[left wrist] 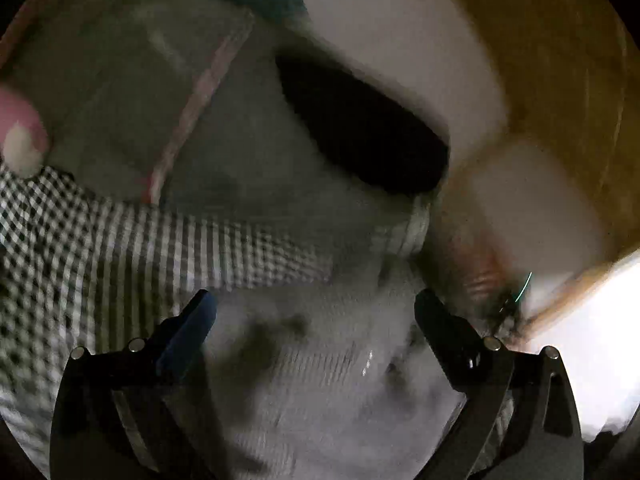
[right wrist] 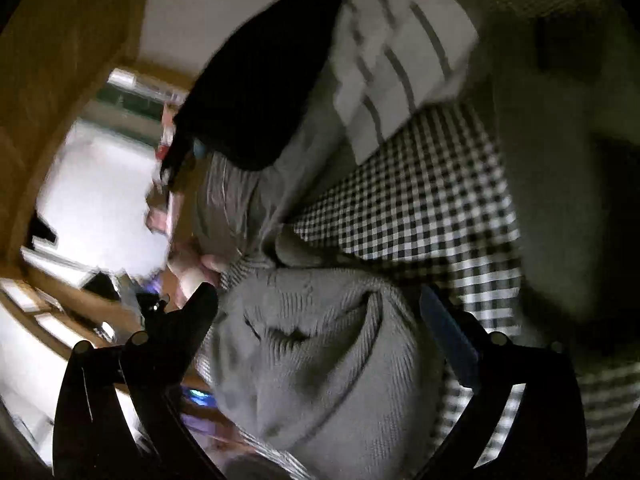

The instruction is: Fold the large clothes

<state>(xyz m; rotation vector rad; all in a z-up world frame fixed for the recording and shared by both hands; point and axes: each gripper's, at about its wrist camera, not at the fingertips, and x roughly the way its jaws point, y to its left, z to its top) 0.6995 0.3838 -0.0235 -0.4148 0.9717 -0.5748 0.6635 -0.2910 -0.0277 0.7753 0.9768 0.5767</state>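
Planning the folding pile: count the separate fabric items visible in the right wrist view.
4: grey knit garment between the open fingers, checked cloth beneath, striped pillow beyond, black item beside it. More may be hidden.

A home, likely a bedroom: a checked sheet covers a soft surface piled with clothes, a striped pillow lies beside them, and wood trim frames pale walls.

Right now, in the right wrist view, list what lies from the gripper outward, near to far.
Grey knit garment between the open fingers of the right hand-held gripper → black-and-white checked cloth → white pillow with grey stripes.
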